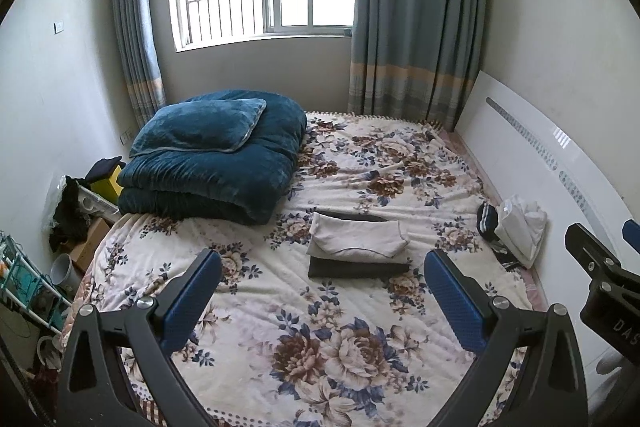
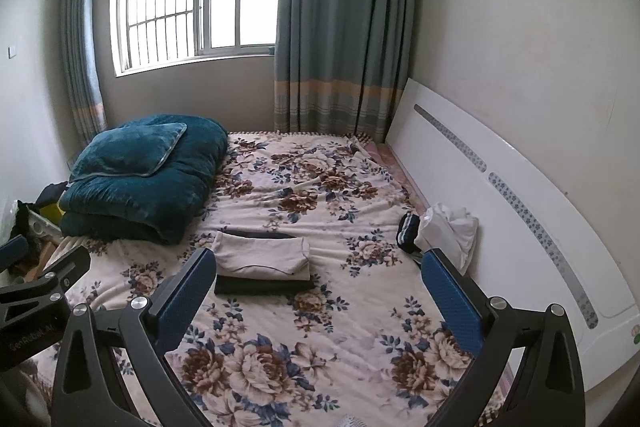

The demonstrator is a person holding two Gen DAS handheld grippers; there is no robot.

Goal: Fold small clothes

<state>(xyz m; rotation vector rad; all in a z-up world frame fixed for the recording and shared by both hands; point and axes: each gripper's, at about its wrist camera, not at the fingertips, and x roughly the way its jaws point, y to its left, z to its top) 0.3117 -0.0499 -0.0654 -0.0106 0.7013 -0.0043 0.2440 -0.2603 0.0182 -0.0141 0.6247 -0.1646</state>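
Both grippers are nearest to the cameras, held side by side above the near end of the bed (image 1: 248, 311). The left gripper (image 1: 322, 287) has its blue fingers (image 1: 192, 297) spread wide with nothing between them, and the right gripper (image 2: 320, 287) is released in the same way and also carries nothing. They point forward and a little down, well apart from any cloth.

In the middle of the flowered bedcover lies a small stack: a folded cream garment (image 1: 358, 237) on top of a folded dark garment (image 1: 356, 267). I judge this is the finished pile, kept central so both hands reach it.

A loose heap of unfolded clothes (image 1: 516, 229), white and dark pieces together, waits by the white headboard (image 1: 532, 131) on the right side. It is probably the next work, and the right gripper is closer to it.
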